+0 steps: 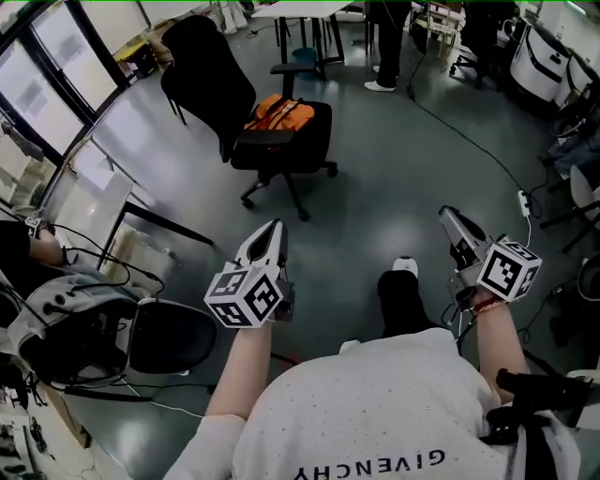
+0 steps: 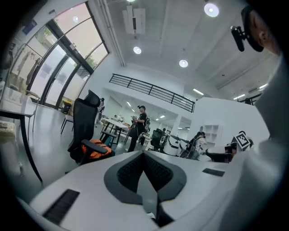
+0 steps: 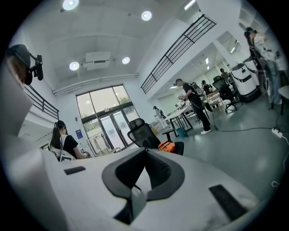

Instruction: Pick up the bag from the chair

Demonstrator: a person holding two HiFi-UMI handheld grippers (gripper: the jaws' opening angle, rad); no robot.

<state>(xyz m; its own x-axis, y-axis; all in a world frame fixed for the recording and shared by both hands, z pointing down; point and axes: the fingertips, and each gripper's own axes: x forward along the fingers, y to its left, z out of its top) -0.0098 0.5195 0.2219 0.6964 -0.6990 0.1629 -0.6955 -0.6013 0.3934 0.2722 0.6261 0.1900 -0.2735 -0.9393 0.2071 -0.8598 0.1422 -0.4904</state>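
Observation:
An orange bag [image 1: 278, 114] lies on the seat of a black office chair [image 1: 217, 89] some way ahead of me on the grey floor. The bag [image 2: 96, 147] also shows at the left in the left gripper view, and small behind the jaws [image 3: 166, 146] in the right gripper view. My left gripper [image 1: 273, 232] is held low at centre left, jaws together and empty. My right gripper [image 1: 448, 217] is at the right, also shut with nothing in it. Both are well short of the chair.
A glass-topped desk [image 1: 98, 178] and a second black chair [image 1: 169, 337] stand at my left. A white table [image 1: 300, 11] and a standing person [image 1: 386, 42] are beyond the chair. A cable with a power strip [image 1: 524, 202] runs across the floor on the right.

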